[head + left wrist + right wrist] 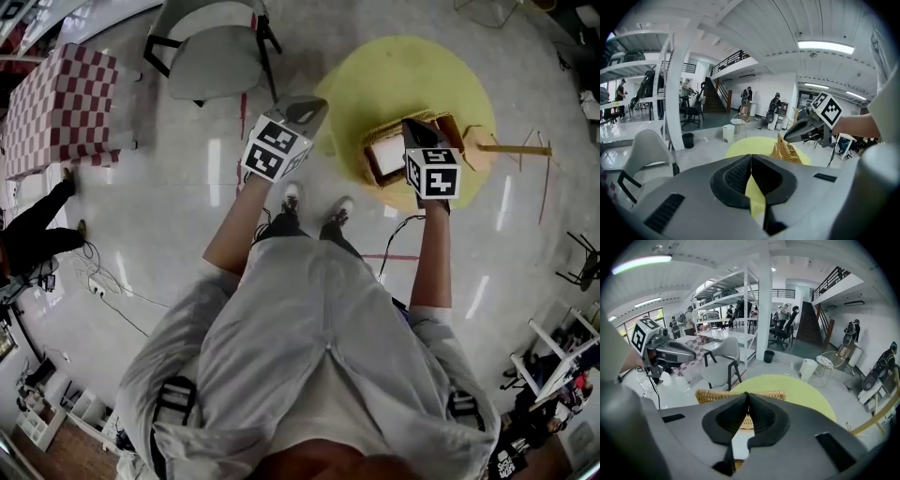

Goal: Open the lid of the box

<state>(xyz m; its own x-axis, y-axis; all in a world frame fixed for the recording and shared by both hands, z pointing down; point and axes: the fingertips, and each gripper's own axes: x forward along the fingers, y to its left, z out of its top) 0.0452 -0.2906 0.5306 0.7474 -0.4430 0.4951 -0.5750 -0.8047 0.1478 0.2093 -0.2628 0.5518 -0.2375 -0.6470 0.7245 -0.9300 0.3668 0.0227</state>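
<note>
Both arms reach forward and down. The left gripper (305,111) hangs beside the round yellow table (412,66), tongs pressed together on nothing. The right gripper (413,127) is over the woven wicker box (382,159) on that table, tongs pressed together too.

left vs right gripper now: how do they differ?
Left gripper hangs by the yellow table edge; right gripper is over the wicker box. Left gripper's jaws frame bare tabletop, box off to one side; right gripper's frame the box's wicker rim. Shared: both shut, empty.
</note>
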